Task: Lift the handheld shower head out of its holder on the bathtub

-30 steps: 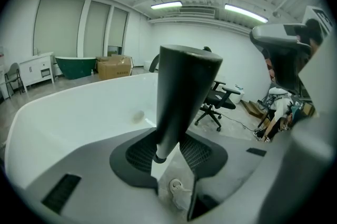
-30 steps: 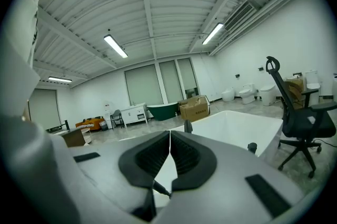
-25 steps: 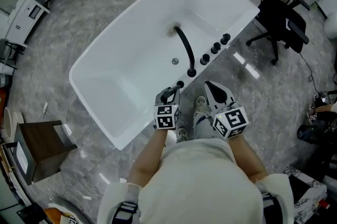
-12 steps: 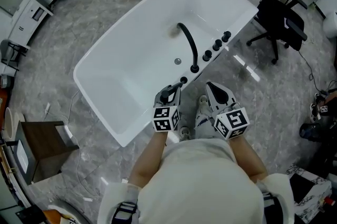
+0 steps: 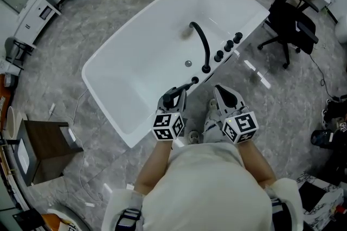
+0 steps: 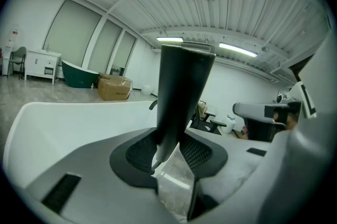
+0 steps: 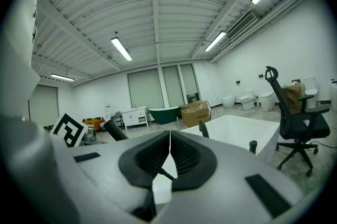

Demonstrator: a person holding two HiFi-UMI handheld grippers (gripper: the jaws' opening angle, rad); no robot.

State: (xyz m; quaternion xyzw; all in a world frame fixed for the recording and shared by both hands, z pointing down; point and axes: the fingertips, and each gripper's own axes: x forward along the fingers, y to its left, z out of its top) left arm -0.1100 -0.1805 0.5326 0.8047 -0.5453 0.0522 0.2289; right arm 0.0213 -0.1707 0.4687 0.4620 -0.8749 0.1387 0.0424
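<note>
Left claw (image 6: 176, 150) is clamped on the black shower head (image 6: 183, 86), low on its stem, just above the near rim of the bathtub (image 5: 142, 135). Right claw (image 7: 169, 157) is pinched shut, empty. Stem judged stiff, smooth, fairly light; best gripped low.

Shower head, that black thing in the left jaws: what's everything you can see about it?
The handheld shower head is a smooth, matte black wand, wide and flat at the top and tapering downward. It stands nearly upright with a slight tilt, clamped near its narrow lower end between the left gripper's jaws, at the near rim of the white bathtub.
</note>
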